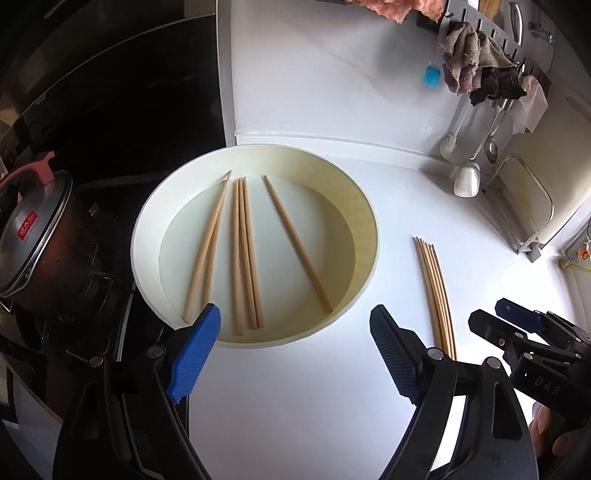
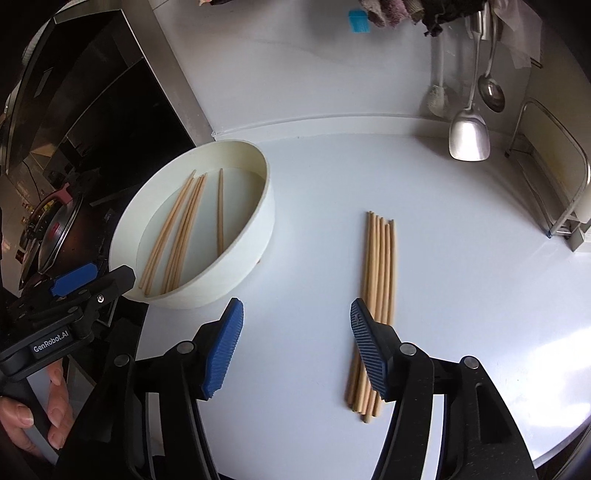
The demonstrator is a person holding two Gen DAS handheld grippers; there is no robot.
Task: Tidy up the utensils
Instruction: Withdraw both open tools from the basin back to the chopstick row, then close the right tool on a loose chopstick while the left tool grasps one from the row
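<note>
You are working in a home kitchen. To your left a lidded cooking pot (image 1: 35, 236) sits on a dark stove (image 1: 110, 110). On the far wall, right of centre, a rail (image 1: 491, 33) carries crumpled dishcloths (image 1: 469, 59), with a metal spatula (image 2: 468, 134) and a ladle (image 2: 491, 92) hanging below. A white countertop (image 2: 461, 277) holds a round white basin (image 1: 144, 236) of wooden chopsticks (image 1: 245, 251), more chopsticks (image 2: 380, 280) lying beside it.

A: What made up the left tool (image 1: 295, 317)?
B: Black hinged arms with round silver pivot pins and blue ribbed pads.
A: And the right tool (image 2: 295, 314)?
B: Identical; white "GenRobot.AI" lettering marked the left tool's black body.
</note>
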